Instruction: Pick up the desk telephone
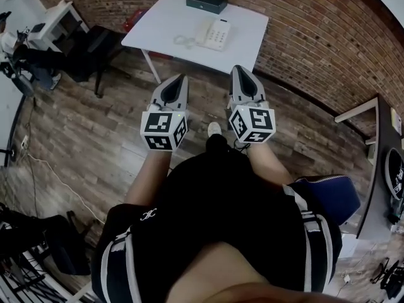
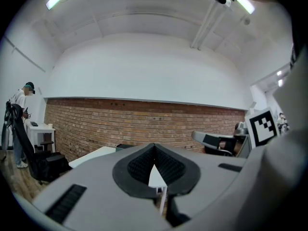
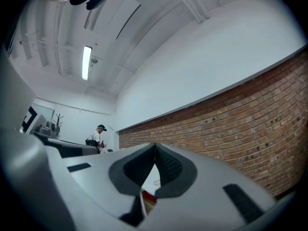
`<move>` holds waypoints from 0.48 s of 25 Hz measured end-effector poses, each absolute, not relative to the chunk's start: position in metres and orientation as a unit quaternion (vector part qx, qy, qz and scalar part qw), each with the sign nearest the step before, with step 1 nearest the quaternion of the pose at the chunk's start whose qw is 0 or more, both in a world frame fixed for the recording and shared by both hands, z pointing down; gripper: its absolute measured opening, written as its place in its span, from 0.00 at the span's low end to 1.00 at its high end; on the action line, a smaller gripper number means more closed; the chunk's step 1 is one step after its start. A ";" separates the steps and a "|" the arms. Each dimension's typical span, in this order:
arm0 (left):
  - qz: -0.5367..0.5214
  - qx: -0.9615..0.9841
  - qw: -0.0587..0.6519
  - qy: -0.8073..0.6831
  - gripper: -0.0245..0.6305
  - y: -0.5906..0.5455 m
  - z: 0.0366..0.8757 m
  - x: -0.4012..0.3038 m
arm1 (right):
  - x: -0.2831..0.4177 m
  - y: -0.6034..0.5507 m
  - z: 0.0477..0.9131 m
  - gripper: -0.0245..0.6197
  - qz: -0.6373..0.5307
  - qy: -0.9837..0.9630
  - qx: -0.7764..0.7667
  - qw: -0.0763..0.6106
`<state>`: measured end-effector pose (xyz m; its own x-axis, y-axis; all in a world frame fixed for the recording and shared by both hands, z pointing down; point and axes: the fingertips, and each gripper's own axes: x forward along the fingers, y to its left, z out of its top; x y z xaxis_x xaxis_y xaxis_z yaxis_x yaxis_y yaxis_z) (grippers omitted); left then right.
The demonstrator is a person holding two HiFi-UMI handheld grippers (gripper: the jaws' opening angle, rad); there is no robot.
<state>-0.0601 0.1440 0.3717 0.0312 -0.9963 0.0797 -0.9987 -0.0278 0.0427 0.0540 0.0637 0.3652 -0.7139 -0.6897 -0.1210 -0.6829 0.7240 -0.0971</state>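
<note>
The white desk telephone (image 1: 215,34) sits on a white table (image 1: 252,27), toward the side nearest the brick wall (image 1: 309,40). Its coiled cord (image 1: 184,41) lies on the tabletop just to its left. A dark box (image 1: 206,0) sits beyond it, at the table's far edge and apart from the telephone. Nothing touches the telephone.

Both grippers are well short of the table, held out over the wooden floor (image 1: 95,137) and pointing toward it. The left gripper (image 1: 184,76) and the right gripper (image 1: 237,68) are side by side, each with its marker cube nearest the person. In the left gripper view the left gripper (image 2: 154,146) has its two fingers pressed together at the tips with nothing between them. Only a corner and a leg of the white table show through the small gap lower down. In the right gripper view the right gripper (image 3: 155,144) is likewise closed tip to tip and empty, with a sliver of tabletop showing behind the pads.

A dark chair (image 1: 95,46) stands left of the table, and a blue chair (image 1: 331,194) is at the person's right. Another person (image 2: 20,105) stands far off by a white desk
</note>
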 end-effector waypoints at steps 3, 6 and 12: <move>0.017 0.714 0.048 -0.699 0.04 0.116 0.375 -0.074 | 0.038 0.037 0.370 0.04 -0.027 0.929 -0.363 0.069; 0.021 0.712 0.051 -0.700 0.04 0.087 0.372 -0.089 | 0.022 0.007 0.370 0.04 -0.034 0.931 -0.359 0.065; 0.023 0.708 0.064 -0.703 0.04 0.028 0.365 -0.116 | -0.006 -0.054 0.359 0.04 -0.050 0.931 -0.357 0.063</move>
